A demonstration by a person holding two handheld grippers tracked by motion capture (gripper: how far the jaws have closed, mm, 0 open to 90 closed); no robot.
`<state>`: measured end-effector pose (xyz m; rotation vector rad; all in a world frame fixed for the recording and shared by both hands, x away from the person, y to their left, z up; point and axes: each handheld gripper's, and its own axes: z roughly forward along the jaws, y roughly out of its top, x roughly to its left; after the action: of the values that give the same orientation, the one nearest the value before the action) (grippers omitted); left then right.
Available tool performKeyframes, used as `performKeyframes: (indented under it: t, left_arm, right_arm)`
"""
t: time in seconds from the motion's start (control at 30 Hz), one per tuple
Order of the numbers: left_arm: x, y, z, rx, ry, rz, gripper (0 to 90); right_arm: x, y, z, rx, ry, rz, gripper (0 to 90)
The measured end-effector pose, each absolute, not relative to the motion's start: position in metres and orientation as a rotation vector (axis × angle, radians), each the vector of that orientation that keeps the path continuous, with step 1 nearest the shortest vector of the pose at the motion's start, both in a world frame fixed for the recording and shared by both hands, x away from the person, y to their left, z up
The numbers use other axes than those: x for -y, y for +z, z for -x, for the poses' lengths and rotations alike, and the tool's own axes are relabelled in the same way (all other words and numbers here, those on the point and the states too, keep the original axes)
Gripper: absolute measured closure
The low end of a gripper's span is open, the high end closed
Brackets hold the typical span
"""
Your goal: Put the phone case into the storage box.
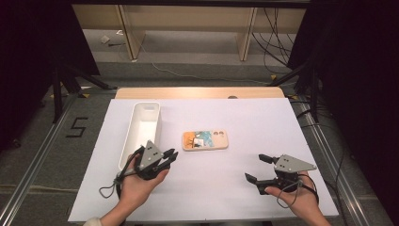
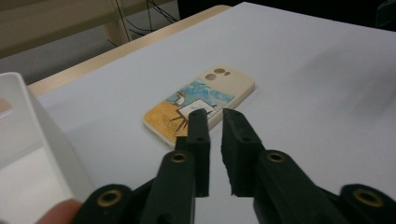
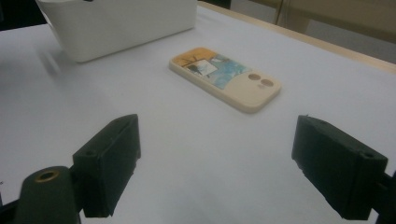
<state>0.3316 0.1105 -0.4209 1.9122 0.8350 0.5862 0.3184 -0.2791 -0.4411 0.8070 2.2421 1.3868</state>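
A cream phone case (image 1: 205, 140) with a blue and orange picture lies flat on the white table cover, camera holes to the right. My left gripper (image 1: 171, 155) hovers just left of and below it, beside the white bin (image 1: 133, 129). In the left gripper view its jaws (image 2: 215, 114) stand almost together with nothing between them, pointing at the near end of the case (image 2: 201, 100). My right gripper (image 1: 254, 167) is at the lower right, jaws wide apart and empty. In the right gripper view (image 3: 217, 126) the case (image 3: 224, 77) lies ahead.
The long white bin (image 3: 121, 23) stands lengthwise at the left of the cover and looks empty. The white cover (image 1: 244, 122) spans the wooden table, whose far edge (image 1: 197, 92) shows behind. Cables and dark stands surround the table on the floor.
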Motion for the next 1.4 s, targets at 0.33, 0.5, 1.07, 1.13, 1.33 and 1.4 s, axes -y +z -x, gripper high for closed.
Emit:
performKeyframes:
  t: [0.33,0.5,1.07,1.13,1.33,1.4]
  left_arm:
    - [-0.071,-0.416,-0.377,-0.909,0.575,-1.914,90.0]
    - [-0.054,-0.416,-0.401,-0.93,0.598,-1.936,90.0]
    - [-0.014,-0.443,-0.488,-1.115,0.663,-2.057,90.0]
    - [-0.011,-0.447,-0.496,-1.139,0.654,-2.068,90.0]
    - [-0.012,-0.46,-0.513,-1.205,0.667,-2.108,90.0]
    - [-0.013,-0.464,-0.516,-1.226,0.667,-2.119,90.0]
  right_arm:
    - [0.279,-0.441,-0.318,-2.24,1.388,-0.814,16.7]
    - [0.279,-0.441,-0.318,-2.238,1.381,-0.823,16.8]
    - [0.279,-0.441,-0.318,-2.244,1.38,-0.827,17.1]
    - [0.279,-0.441,-0.318,-2.245,1.379,-0.829,17.2]
    - [0.28,-0.442,-0.318,-2.248,1.385,-0.83,17.3]
    - [0.28,-0.442,-0.318,-2.25,1.386,-0.829,17.3]
